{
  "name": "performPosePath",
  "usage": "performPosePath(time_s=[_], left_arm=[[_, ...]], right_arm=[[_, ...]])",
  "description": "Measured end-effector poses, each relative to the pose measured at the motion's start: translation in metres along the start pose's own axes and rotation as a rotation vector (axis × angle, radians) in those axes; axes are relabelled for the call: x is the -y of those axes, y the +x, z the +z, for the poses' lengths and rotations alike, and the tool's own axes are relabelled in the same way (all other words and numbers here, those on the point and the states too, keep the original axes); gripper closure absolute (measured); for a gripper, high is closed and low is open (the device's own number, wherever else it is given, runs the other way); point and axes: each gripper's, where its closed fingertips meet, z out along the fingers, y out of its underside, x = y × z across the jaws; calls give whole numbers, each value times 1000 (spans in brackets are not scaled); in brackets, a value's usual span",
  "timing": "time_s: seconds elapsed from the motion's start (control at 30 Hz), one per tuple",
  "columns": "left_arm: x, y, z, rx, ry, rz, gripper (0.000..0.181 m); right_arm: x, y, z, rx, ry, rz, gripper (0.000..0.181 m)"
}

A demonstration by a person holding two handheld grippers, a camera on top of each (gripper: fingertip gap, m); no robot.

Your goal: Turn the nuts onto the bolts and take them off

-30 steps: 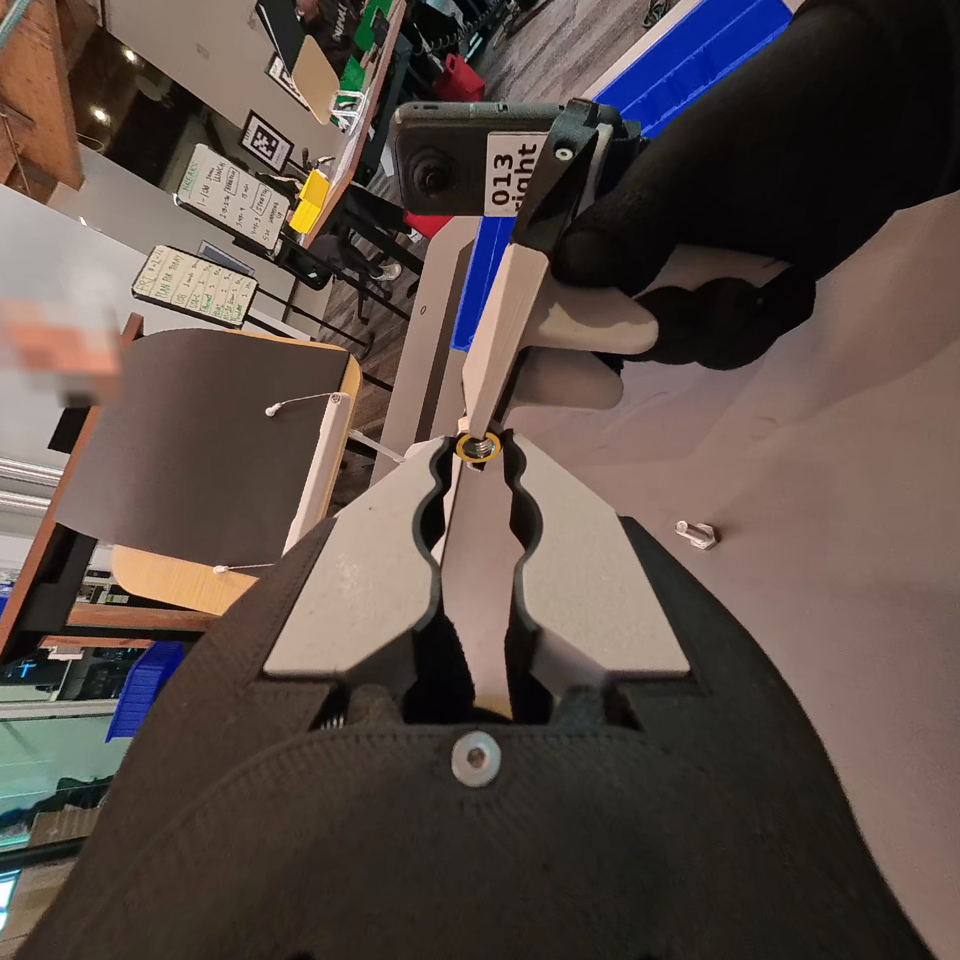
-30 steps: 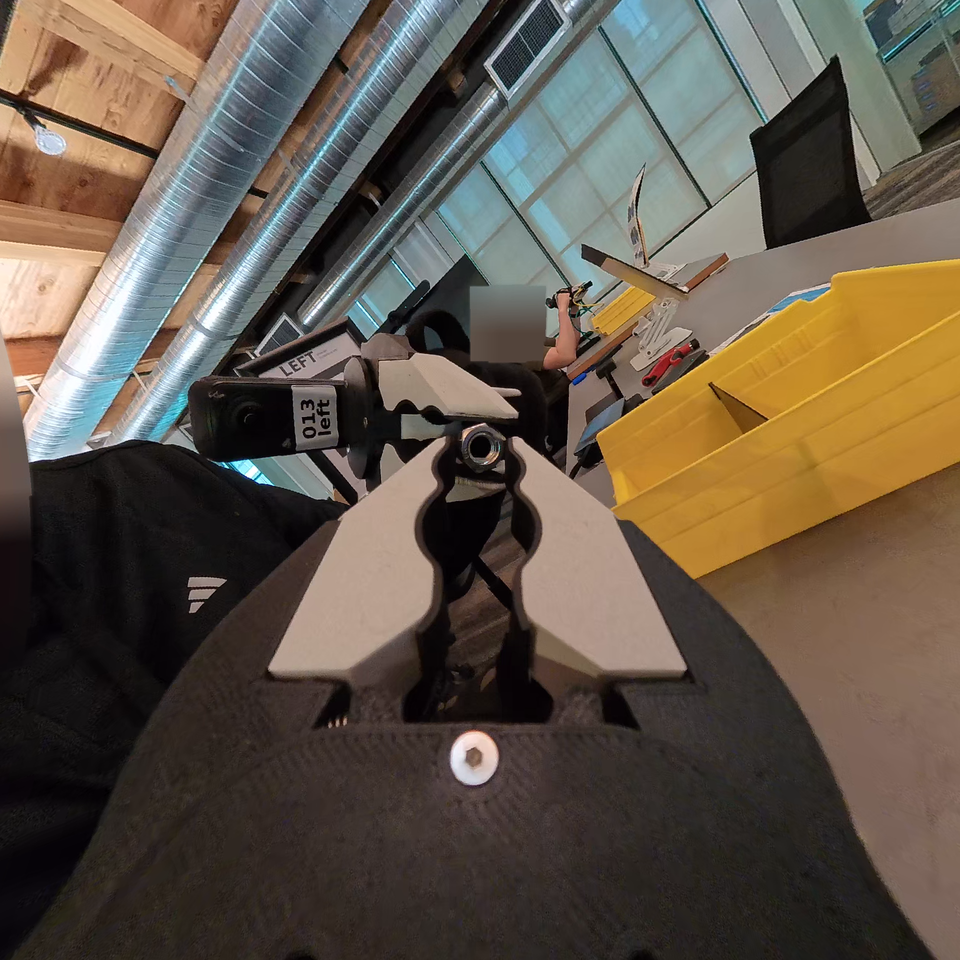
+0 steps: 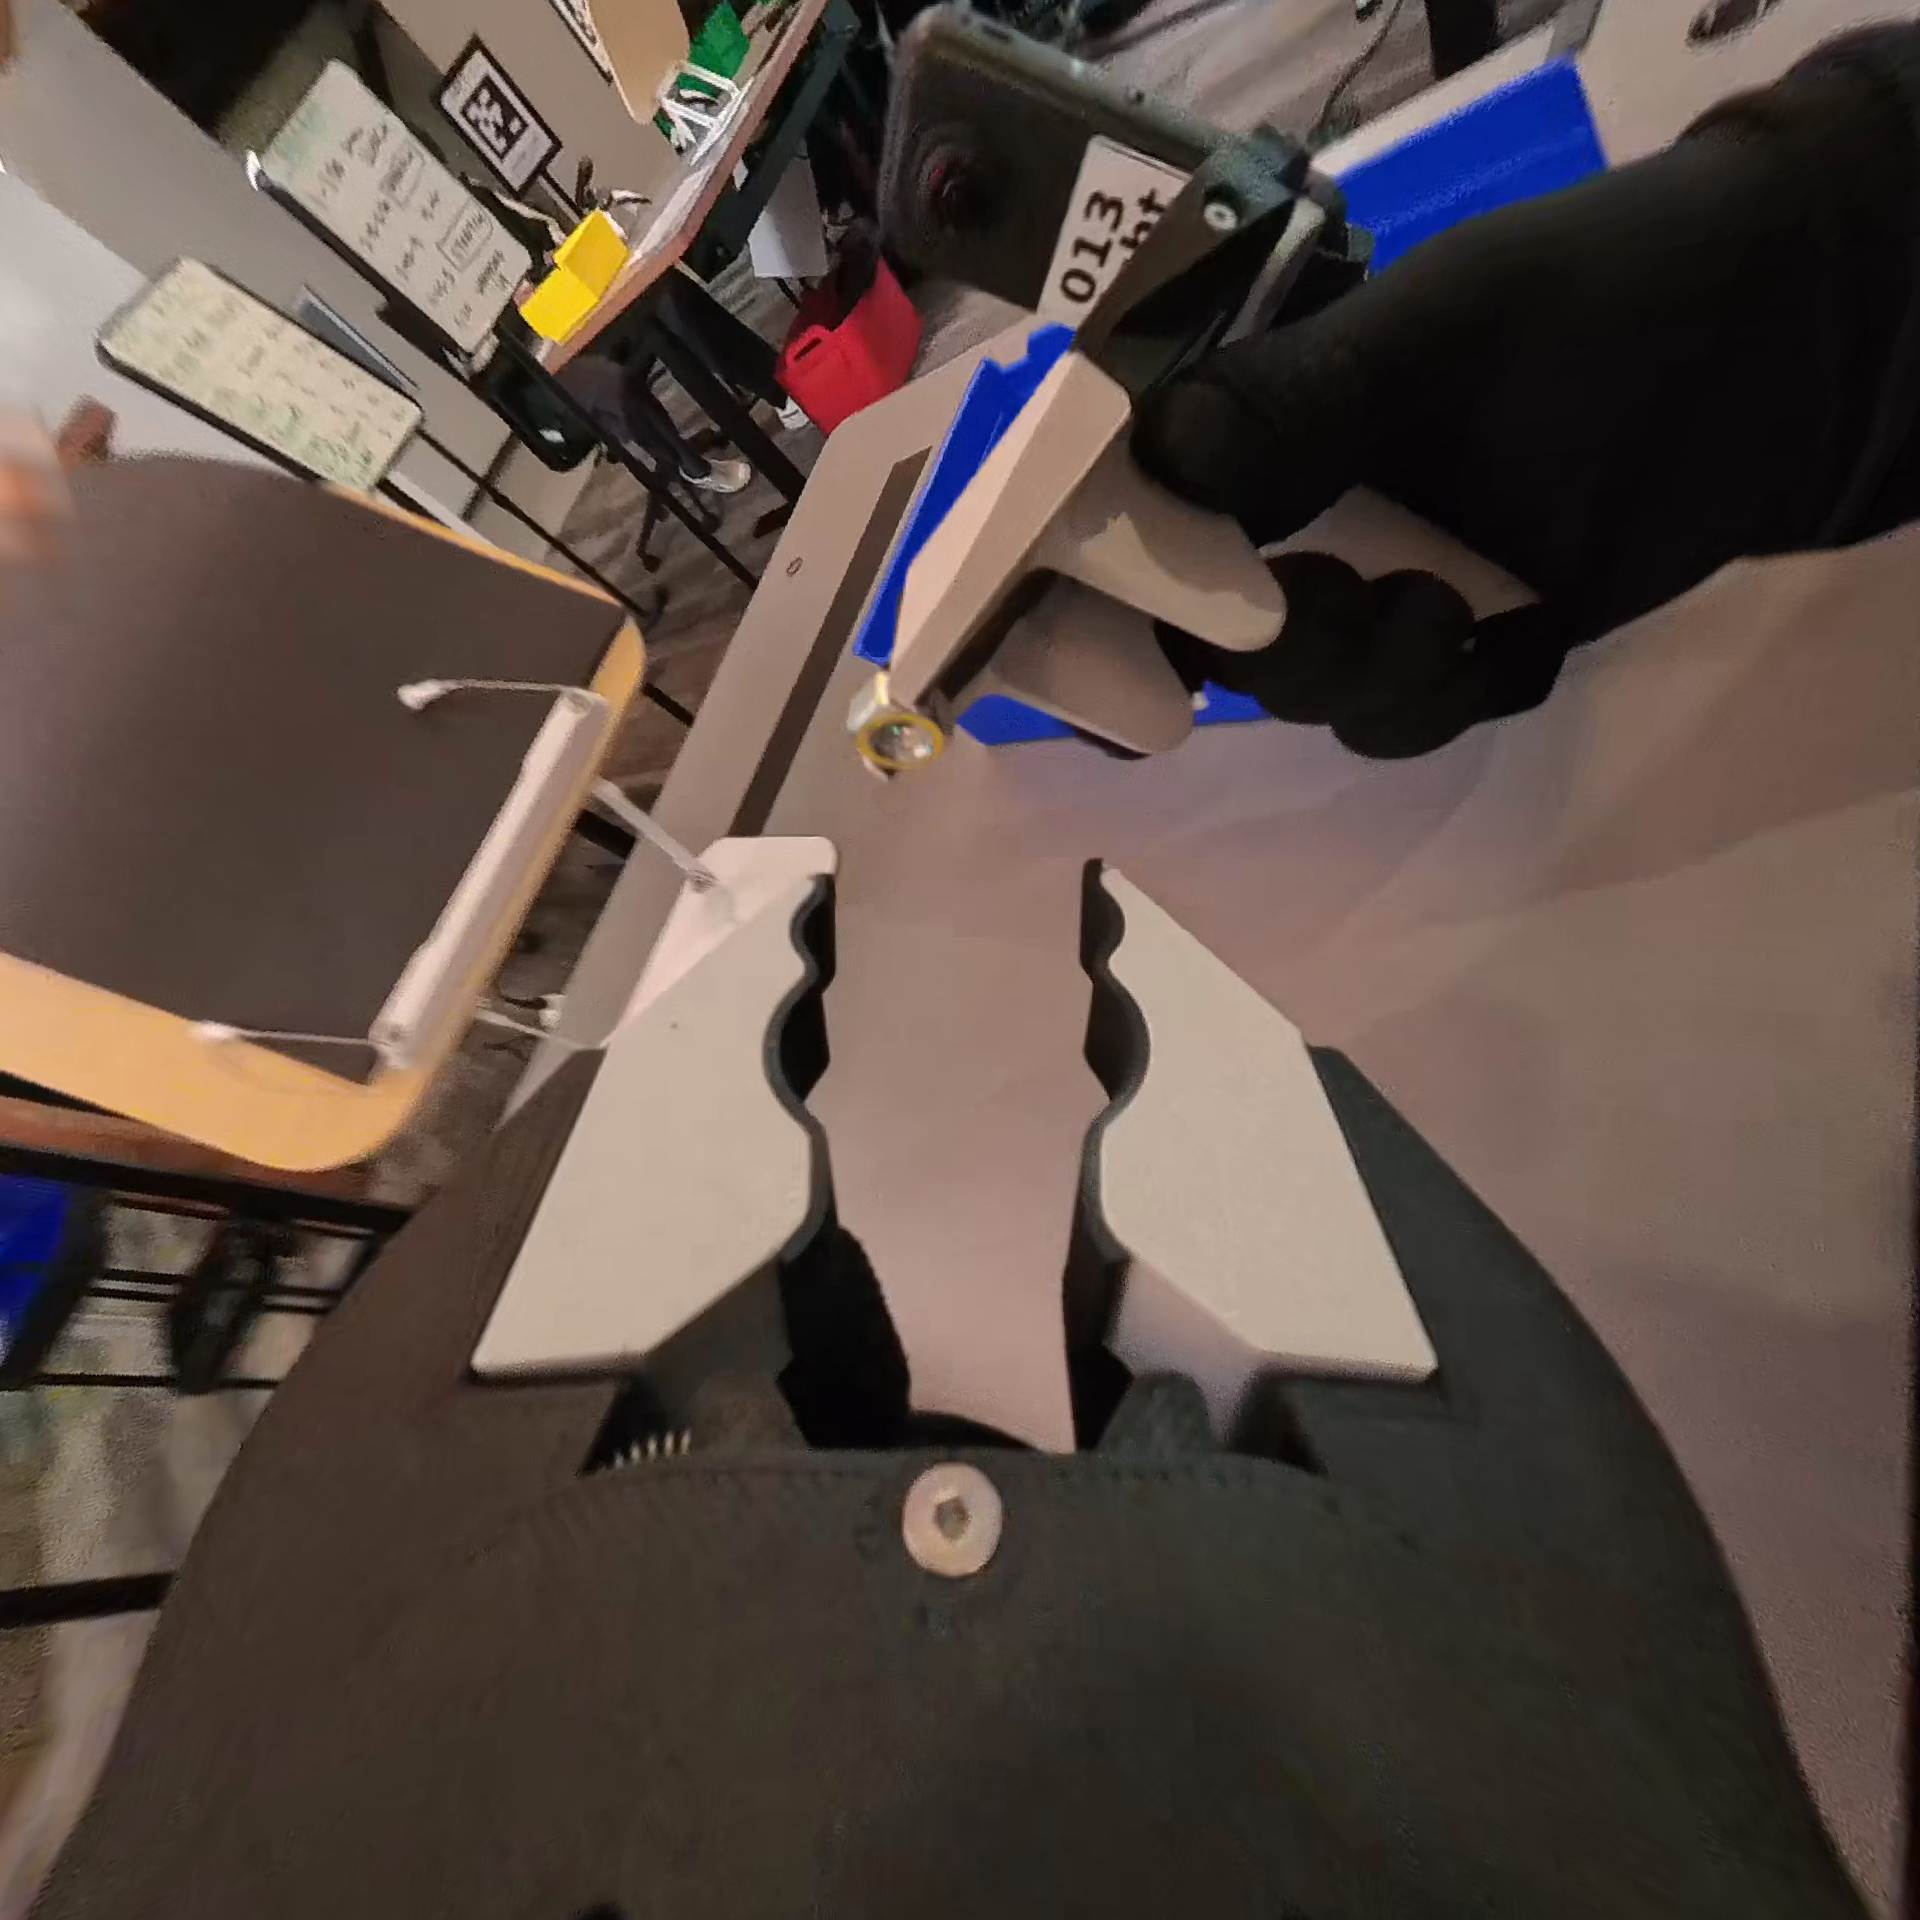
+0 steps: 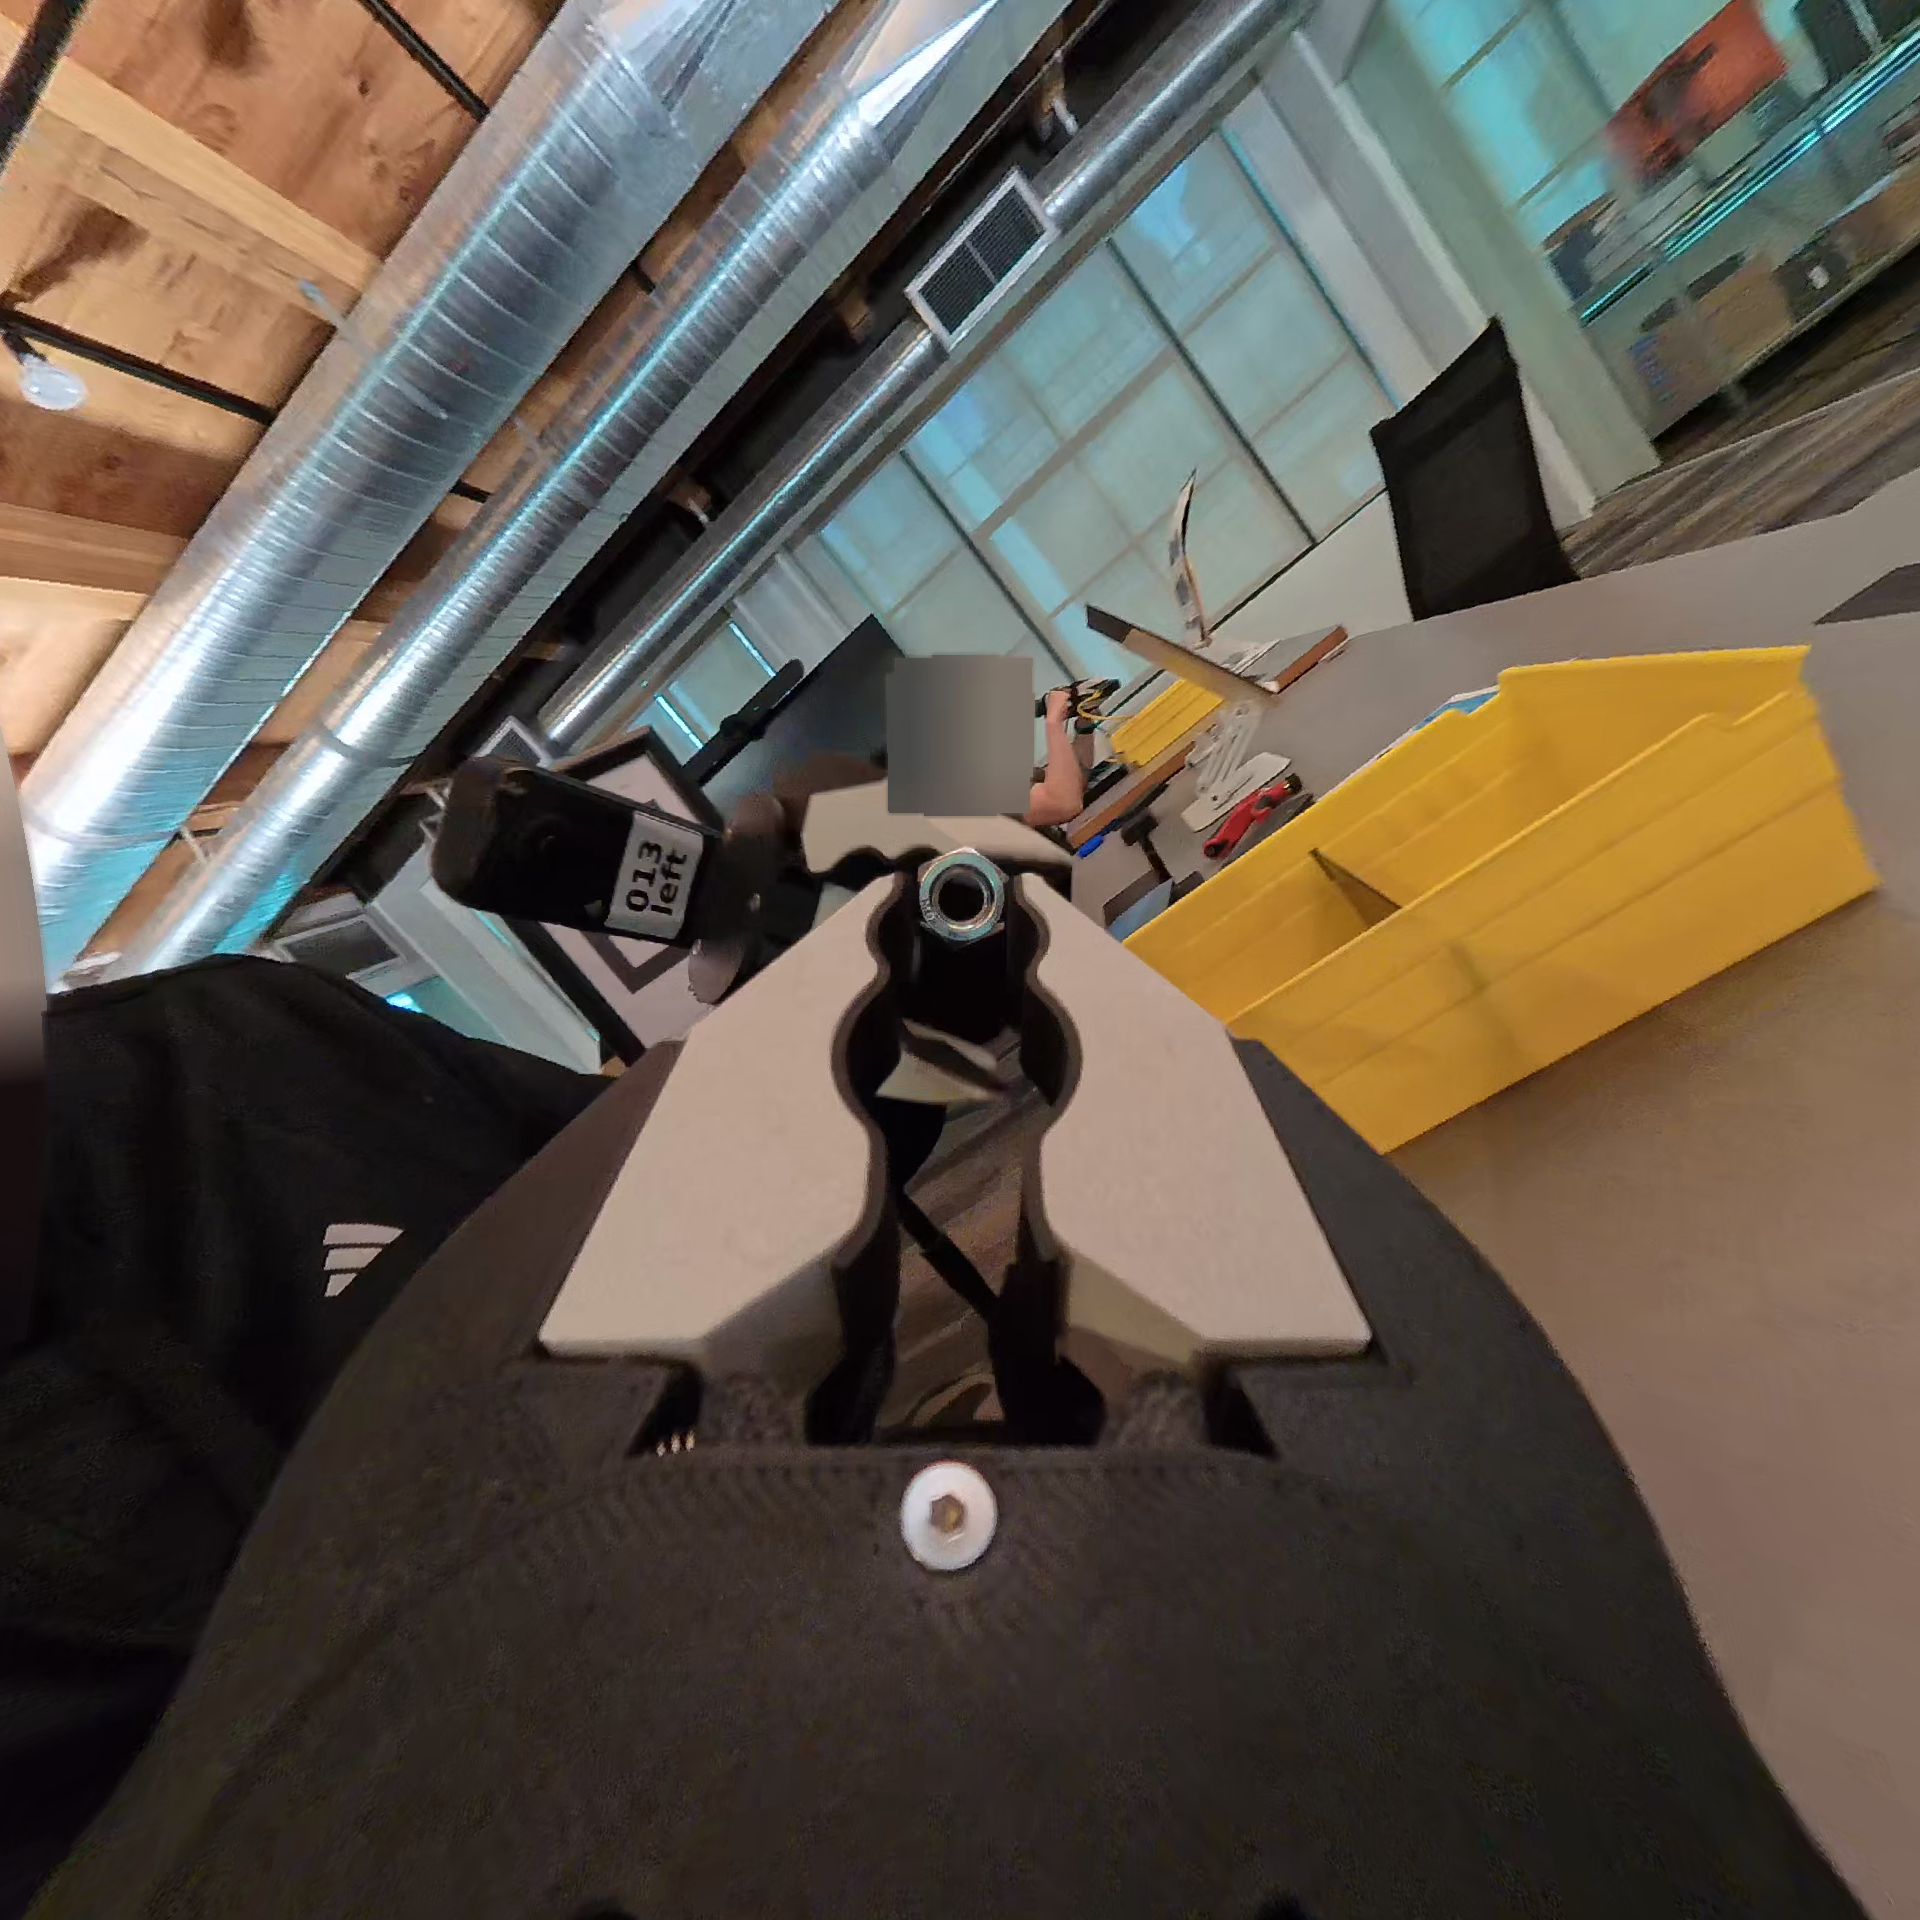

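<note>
The left claw (image 3: 956, 883) is wide apart and holds nothing. Between its two fingers you can only see the bare grey worktop (image 3: 1455, 935). It does not touch anything.

The right claw (image 4: 961, 904) is squeezed together on a nut (image 4: 959, 896). The nut sits right at the tips of the fingers, pinched from both sides. In the right wrist view the hole of the nut faces straight back at the camera, so the line through the hole runs along the fingers. The hole looks empty from this side.

In the left wrist view the right claw (image 3: 904, 717) is up ahead of the left claw and a bit apart from it, held by a hand in a black glove (image 3: 1455, 436). Here the nut (image 3: 896, 736) is at the tip of the right claw and has a yellow ring round it. Its round face points toward the left claw's camera. It is blurry, so it is hard to tell if a bolt sits in it. The nut is in the air above the worktop, just past the tips of the left claw and a little to their left, not between them.

A blue bin (image 3: 1455, 187) lies behind the right claw. A yellow bin (image 4: 1507, 894) stands on the worktop in the right wrist view, off to the right of the nut.
</note>
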Motion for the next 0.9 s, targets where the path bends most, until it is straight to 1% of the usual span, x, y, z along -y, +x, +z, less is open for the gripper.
performPosePath(time_s=[0.07, 0.1, 0.23, 0.37, 0.47, 0.6, 0.7, 0.9], left_arm=[[-9, 14, 9, -66, 2, -107, 133], [-19, 22, 15, -95, -30, -133, 133], [-74, 57, 39, -201, -209, -204, 129], [-112, 95, 54, -360, -335, -322, 128], [-131, 108, 63, -368, -387, -302, 131], [-140, 121, 72, -408, -386, -375, 134], [-146, 126, 76, -423, -389, -408, 140], [-145, 123, 82, -412, -344, -457, 153]], right_arm=[[3, 3, -4, -22, 10, -10, 166], [3, 5, -5, -33, 11, -14, 166], [3, 10, -6, -55, 16, -16, 166], [-1, 12, -3, -65, -3, -27, 166], [-3, 12, -3, -69, -11, -32, 165], [-4, 14, -3, -73, -17, -36, 165], [-5, 15, -2, -72, -20, -34, 165], [-6, 16, -3, -75, -26, -36, 166]])
